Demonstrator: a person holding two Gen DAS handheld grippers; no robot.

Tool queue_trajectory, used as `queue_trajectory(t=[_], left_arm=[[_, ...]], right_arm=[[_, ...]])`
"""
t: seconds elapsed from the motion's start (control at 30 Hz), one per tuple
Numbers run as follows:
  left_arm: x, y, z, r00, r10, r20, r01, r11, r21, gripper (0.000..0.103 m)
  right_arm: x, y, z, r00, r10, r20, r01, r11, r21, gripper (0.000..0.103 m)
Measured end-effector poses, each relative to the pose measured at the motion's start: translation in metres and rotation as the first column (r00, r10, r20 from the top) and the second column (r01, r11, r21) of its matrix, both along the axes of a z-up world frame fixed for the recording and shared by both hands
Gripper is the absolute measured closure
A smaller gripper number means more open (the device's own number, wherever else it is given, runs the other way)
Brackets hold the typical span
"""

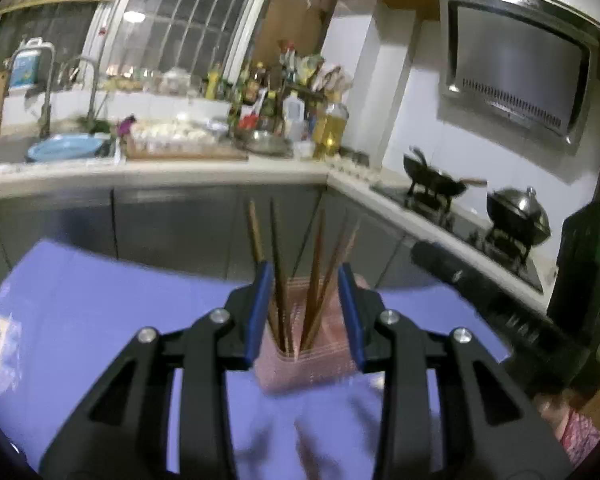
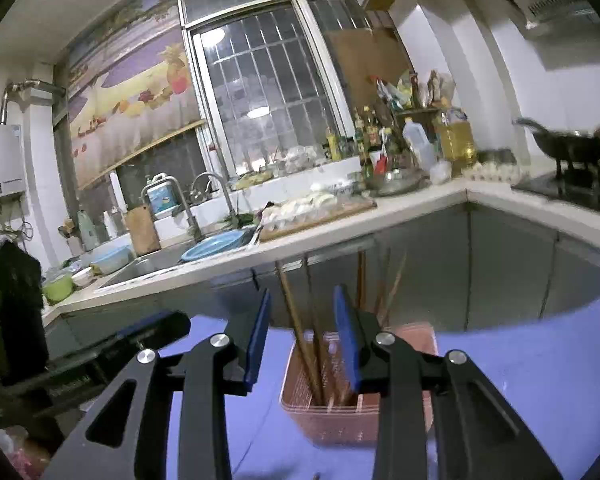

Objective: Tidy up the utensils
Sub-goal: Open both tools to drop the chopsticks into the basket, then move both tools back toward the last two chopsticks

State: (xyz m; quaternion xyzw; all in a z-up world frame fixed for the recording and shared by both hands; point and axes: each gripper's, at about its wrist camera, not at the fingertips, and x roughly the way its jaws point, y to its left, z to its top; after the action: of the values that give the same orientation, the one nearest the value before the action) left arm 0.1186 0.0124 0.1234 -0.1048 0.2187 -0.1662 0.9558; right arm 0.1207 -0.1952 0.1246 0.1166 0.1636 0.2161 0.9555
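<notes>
A pink slotted utensil holder (image 1: 320,356) stands on a purple-covered table (image 1: 100,320) with several brown chopsticks (image 1: 278,264) upright in it. My left gripper (image 1: 305,276) is open, its blue pads on either side of the holder's top, not clamped. In the right wrist view the same holder (image 2: 336,416) with its chopsticks (image 2: 296,320) stands just ahead. My right gripper (image 2: 302,300) is open and empty above it, with the chopsticks rising between and beside its fingers.
A kitchen counter (image 2: 340,224) runs behind with a sink, a blue basin (image 2: 216,246), a cutting board with food, oil and sauce bottles (image 2: 456,140), and a stove with a wok (image 1: 436,182) and a lidded pot (image 1: 518,220). A dark gripper body (image 2: 132,340) lies at the left.
</notes>
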Motion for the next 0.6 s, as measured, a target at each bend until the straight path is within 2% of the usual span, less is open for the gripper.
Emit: queue_trajectory(t=[0.1, 0.17, 0.23, 0.3, 0.33, 0.4, 0.5, 0.57, 0.6], left_arm=[[-0.023, 0.0, -0.038, 0.997, -0.013, -0.075, 0.015, 0.999, 0.037, 0.071], [-0.036, 0.001, -0.071, 0.987, -0.031, -0.158, 0.039, 0.998, 0.05, 0.071], [-0.048, 0.002, -0.103, 0.97, -0.046, -0.239, 0.061, 0.997, 0.055, 0.071], [-0.056, 0.004, -0.128, 0.949, -0.052, -0.311, 0.072, 0.996, 0.052, 0.071], [-0.059, 0.004, -0.135, 0.942, -0.055, -0.331, 0.076, 0.996, 0.05, 0.071], [-0.065, 0.005, -0.149, 0.93, -0.05, -0.364, 0.073, 0.996, 0.05, 0.071], [-0.075, 0.007, -0.161, 0.921, -0.048, -0.387, 0.075, 0.996, 0.053, 0.071], [-0.081, 0.007, -0.164, 0.918, -0.049, -0.393, 0.077, 0.996, 0.055, 0.071], [-0.082, 0.007, -0.164, 0.918, -0.048, -0.393, 0.076, 0.995, 0.057, 0.071]], right_arm=[[-0.021, -0.001, -0.03, 0.997, 0.011, -0.075, -0.011, 1.0, -0.003, 0.069], [-0.037, 0.004, -0.064, 0.987, 0.014, -0.161, -0.023, 0.998, -0.054, 0.069], [-0.053, 0.015, -0.107, 0.961, 0.024, -0.274, -0.058, 0.992, -0.115, 0.07], [-0.063, 0.023, -0.133, 0.937, 0.042, -0.347, -0.095, 0.986, -0.138, 0.074], [-0.07, 0.032, -0.149, 0.919, 0.052, -0.39, -0.125, 0.978, -0.165, 0.076], [-0.08, 0.044, -0.163, 0.906, 0.059, -0.42, -0.158, 0.966, -0.204, 0.078], [-0.089, 0.059, -0.176, 0.891, 0.047, -0.451, -0.183, 0.947, -0.263, 0.079], [-0.093, 0.062, -0.186, 0.879, 0.041, -0.475, -0.193, 0.942, -0.275, 0.08], [-0.094, 0.062, -0.187, 0.883, 0.034, -0.468, -0.183, 0.944, -0.275, 0.08]])
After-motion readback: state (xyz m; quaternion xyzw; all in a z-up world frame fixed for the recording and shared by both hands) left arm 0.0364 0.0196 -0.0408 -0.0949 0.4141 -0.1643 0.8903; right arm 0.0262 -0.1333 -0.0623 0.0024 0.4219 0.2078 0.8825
